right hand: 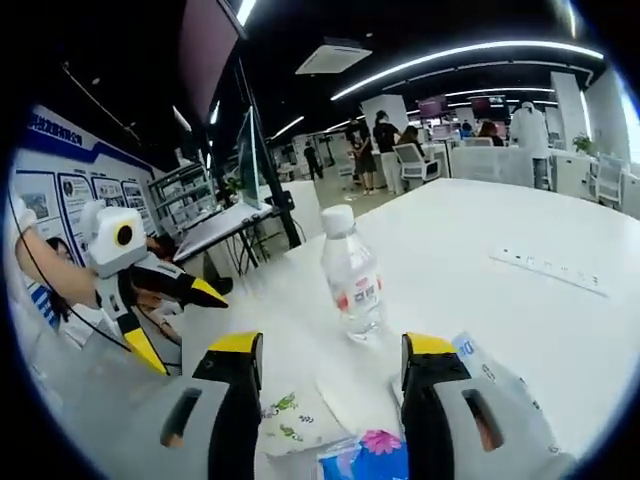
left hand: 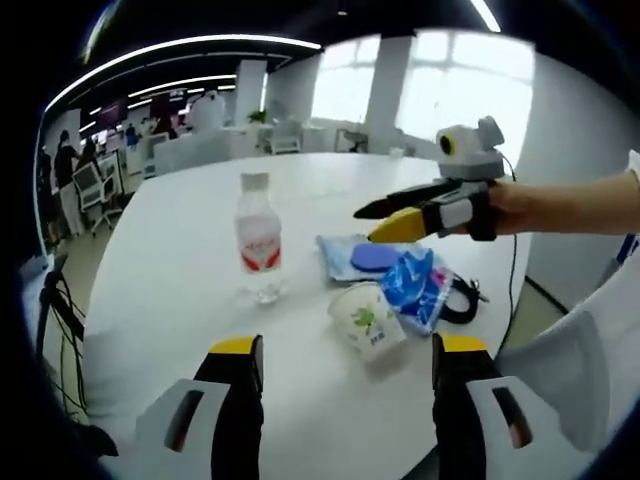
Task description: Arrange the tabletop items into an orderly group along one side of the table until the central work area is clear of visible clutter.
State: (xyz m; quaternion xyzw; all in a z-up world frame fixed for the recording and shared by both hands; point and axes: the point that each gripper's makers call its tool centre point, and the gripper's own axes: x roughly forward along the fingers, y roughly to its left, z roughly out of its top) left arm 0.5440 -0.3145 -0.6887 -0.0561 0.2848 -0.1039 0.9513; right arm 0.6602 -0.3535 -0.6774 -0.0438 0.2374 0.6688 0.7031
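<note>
A clear water bottle (left hand: pixel 258 240) with a red label stands upright on the white table (left hand: pixel 170 300). To its right a white paper cup (left hand: pixel 368 320) lies tilted against blue packets (left hand: pixel 415 285) and a blue round lid (left hand: pixel 375 258). My left gripper (left hand: pixel 350 344) is open in front of the cup, holding nothing. My right gripper (left hand: pixel 366 225), held by a hand, hovers over the packets. In the right gripper view, the right gripper (right hand: pixel 333 345) is open just short of the bottle (right hand: pixel 352 275), with the cup (right hand: pixel 290 420) and a blue packet (right hand: pixel 365 460) below it. The left gripper (right hand: pixel 182 328) shows open at the left.
A black strap (left hand: pixel 462 300) lies beside the packets. A white power strip (right hand: pixel 548 268) rests on the table (right hand: pixel 480 220) beyond the bottle. A monitor on a stand (right hand: pixel 250 160) rises past the table's edge. Office chairs (left hand: pixel 95 185) and people stand far off.
</note>
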